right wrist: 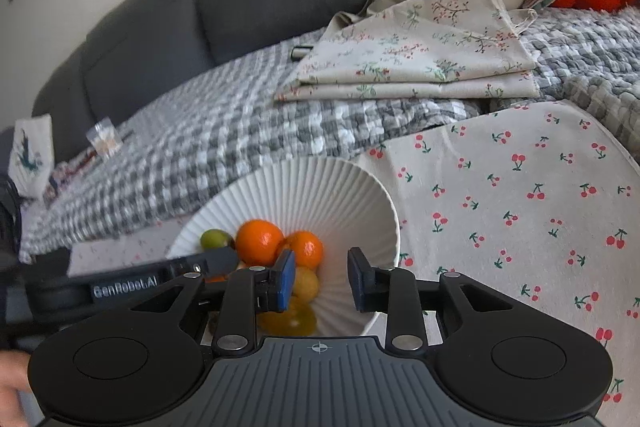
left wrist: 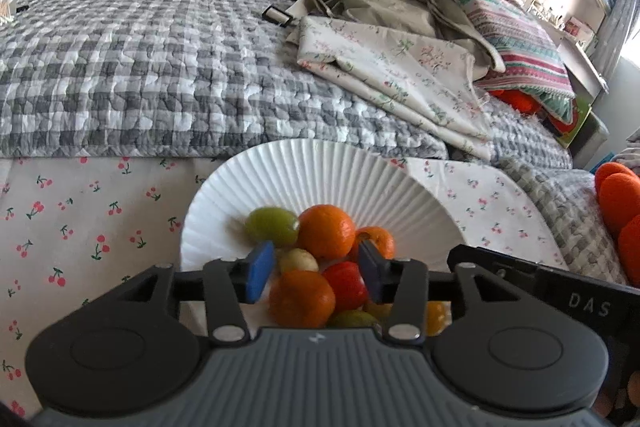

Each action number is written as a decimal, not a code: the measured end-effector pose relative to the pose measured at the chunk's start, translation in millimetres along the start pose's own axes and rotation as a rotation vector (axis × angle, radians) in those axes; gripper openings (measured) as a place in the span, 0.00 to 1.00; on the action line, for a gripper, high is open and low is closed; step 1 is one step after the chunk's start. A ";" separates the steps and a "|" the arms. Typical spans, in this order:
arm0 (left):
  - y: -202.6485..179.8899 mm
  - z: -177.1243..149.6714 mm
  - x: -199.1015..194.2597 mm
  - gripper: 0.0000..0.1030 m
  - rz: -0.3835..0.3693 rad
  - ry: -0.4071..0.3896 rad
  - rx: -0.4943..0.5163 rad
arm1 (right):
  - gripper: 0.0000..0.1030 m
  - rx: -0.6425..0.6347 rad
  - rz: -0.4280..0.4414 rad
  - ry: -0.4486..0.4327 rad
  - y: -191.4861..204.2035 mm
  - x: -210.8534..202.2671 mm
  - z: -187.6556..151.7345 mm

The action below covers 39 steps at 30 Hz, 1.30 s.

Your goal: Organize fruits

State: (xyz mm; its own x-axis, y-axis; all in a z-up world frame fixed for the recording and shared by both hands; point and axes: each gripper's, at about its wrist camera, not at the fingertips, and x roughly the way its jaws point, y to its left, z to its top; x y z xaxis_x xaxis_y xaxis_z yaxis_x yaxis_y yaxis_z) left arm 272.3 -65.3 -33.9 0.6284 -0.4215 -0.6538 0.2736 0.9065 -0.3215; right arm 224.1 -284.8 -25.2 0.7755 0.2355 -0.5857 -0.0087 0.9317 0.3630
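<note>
Fruit (left wrist: 320,267) piled in the bowl (left wrist: 360,179) beneath both empty, parted claws (left wrist: 316,269) (right wrist: 320,277) could roll out if nudged.

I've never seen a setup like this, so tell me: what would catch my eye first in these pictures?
First, the white ribbed bowl on the cherry-print cloth, heaped with bright fruit: oranges, a green fruit and a red one. Next, two pairs of black tongs with blue pads, the left tongs and right tongs, both poised open over the bowl. Behind lies a grey checked quilt.
</note>
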 end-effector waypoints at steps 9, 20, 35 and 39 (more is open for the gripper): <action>-10.5 -3.4 -42.2 0.56 0.030 -0.035 -0.038 | 0.29 0.009 0.006 -0.032 5.8 -30.6 0.4; -15.6 -30.9 -108.0 0.69 0.136 -0.069 -0.086 | 0.37 -0.099 0.024 -0.071 43.5 -91.3 -23.5; -25.3 -75.9 -174.7 0.83 0.258 -0.116 -0.026 | 0.52 -0.133 0.004 -0.089 68.4 -152.3 -68.9; -25.4 -84.3 -183.7 0.84 0.263 -0.111 -0.026 | 0.64 -0.154 -0.013 -0.103 72.7 -164.1 -80.2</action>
State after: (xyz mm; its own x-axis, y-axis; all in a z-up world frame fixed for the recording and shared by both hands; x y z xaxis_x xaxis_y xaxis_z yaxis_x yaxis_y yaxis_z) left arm 88.6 -12.8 36.5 0.7517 -0.1657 -0.6384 0.0731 0.9829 -0.1690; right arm 45.6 -233.5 39.2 0.8367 0.2007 -0.5096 -0.0884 0.9677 0.2361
